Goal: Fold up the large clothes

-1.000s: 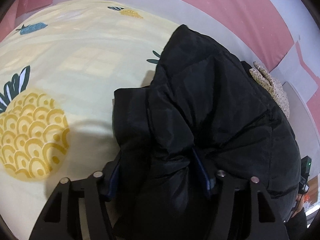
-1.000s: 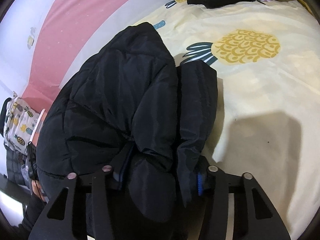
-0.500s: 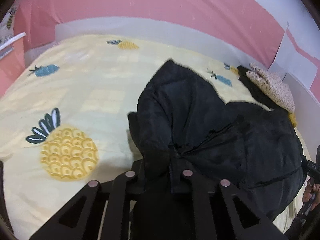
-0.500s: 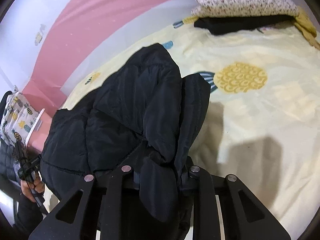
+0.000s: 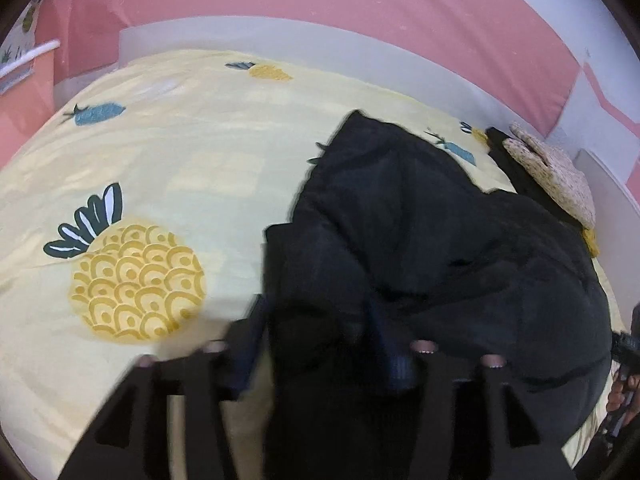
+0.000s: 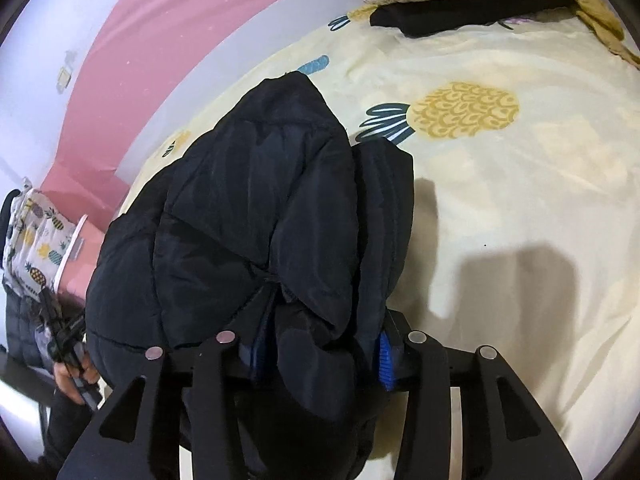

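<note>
Big black coat half folded on the bed

Left tool point(image 5: 316, 332) and right tool point(image 6: 320, 344) each partly closed, pinching a thick bunch of the coat point(image 5: 420, 240) at the near edge of the bed point(image 5: 180, 152). Coat bunched in a puffy heap, one part laid over another. Not flat or neat yet; more folding and smoothing probably left. Folded clothes point(image 6: 472, 0) piled at the far corner.

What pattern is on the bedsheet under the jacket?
Pale yellow bedsheet printed with yellow and blue pineapples, clearest in the right wrist view; the jacket is plain black.
</note>
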Available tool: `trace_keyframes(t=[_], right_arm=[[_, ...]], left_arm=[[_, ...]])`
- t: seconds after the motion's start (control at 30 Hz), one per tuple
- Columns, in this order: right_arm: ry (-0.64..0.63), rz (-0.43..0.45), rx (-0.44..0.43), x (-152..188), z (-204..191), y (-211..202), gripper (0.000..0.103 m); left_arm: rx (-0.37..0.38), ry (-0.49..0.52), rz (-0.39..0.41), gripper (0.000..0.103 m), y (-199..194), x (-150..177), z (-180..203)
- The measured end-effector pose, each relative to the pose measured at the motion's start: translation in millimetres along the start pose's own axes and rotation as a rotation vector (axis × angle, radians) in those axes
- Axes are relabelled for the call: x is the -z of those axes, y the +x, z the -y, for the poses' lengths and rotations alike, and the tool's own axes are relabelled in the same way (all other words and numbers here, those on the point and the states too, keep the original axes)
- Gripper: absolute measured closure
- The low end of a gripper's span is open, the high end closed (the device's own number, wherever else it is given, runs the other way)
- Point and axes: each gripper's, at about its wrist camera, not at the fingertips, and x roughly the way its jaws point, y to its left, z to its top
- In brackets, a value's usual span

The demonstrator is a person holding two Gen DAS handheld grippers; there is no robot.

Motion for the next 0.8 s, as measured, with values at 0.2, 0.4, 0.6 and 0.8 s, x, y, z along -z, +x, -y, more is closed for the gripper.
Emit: trace_keyframes(t=[0.2,0.4,0.6,0.8], right_arm=[[0.001,-0.016,-0.011,-4,8,11,0.049],[0.030,-0.029,-0.040,-8,18,27,0.043],[0.009,-0.052,-0.055,-14,16,39,0.054],[-0.056,-0.025,-0.025,-17,-7,33,0.076]], left_arm=[[0.213,-0.161,-0.097,0.022,35,5,-31],[0.278,-0.104,-0.139,0.023,58,-3,-11],[0.298,-0.077,-0.120,0.046,59,-4,-9],[0.199,-0.019,-0.070,0.074,24,2,-2]])
